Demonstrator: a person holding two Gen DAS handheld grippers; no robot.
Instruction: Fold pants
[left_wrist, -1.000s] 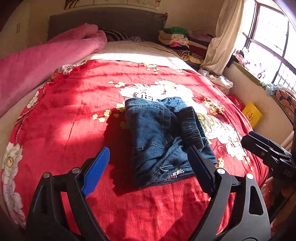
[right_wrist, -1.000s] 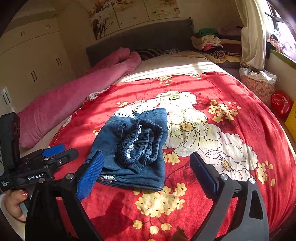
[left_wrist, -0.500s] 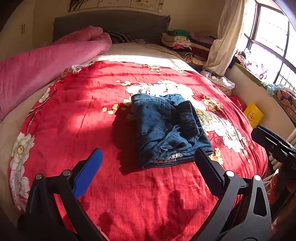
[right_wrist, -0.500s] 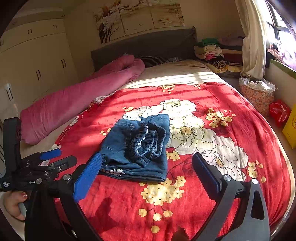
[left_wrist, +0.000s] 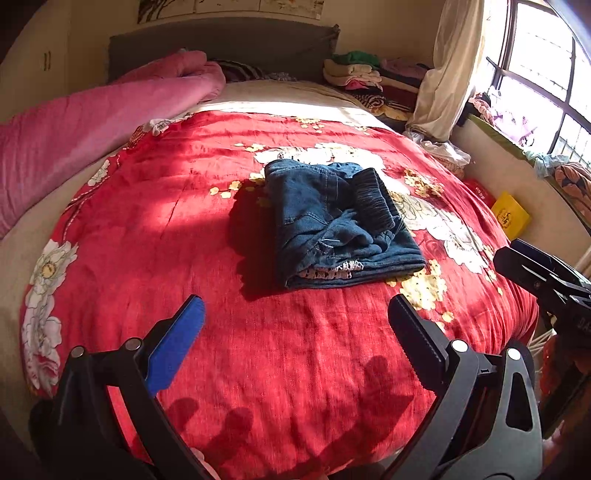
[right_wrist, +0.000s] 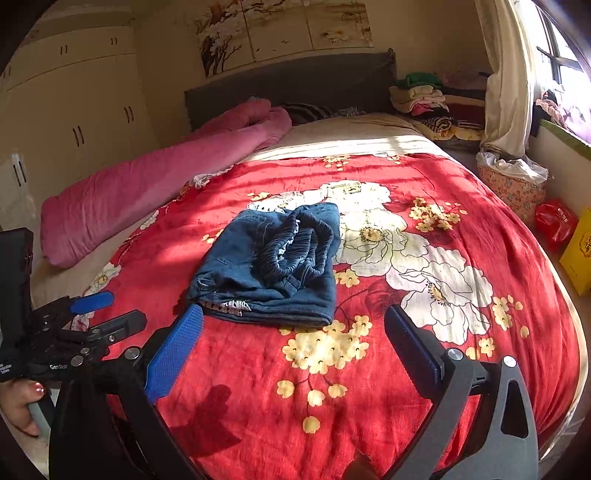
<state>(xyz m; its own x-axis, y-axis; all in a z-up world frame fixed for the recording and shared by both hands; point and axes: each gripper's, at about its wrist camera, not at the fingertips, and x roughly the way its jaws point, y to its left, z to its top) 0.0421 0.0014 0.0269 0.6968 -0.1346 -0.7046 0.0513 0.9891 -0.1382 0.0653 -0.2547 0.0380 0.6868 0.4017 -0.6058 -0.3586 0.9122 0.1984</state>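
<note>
Bedroom, sunlit bed with a red flowered blanket (left_wrist: 147, 229) – the pants (left_wrist: 332, 221) lie folded in a compact bundle near the blanket's middle, elastic waistband on top. Left gripper (left_wrist: 295, 328) and right gripper (right_wrist: 293, 332) both hang spread wide and empty, short of the blanket's near edge, apart from the bundle. Denim looks soft, floppy, fairly light, not slippery – layers may slide apart. Best hold is probably the thick folded near edge, pinching all layers together.
</note>
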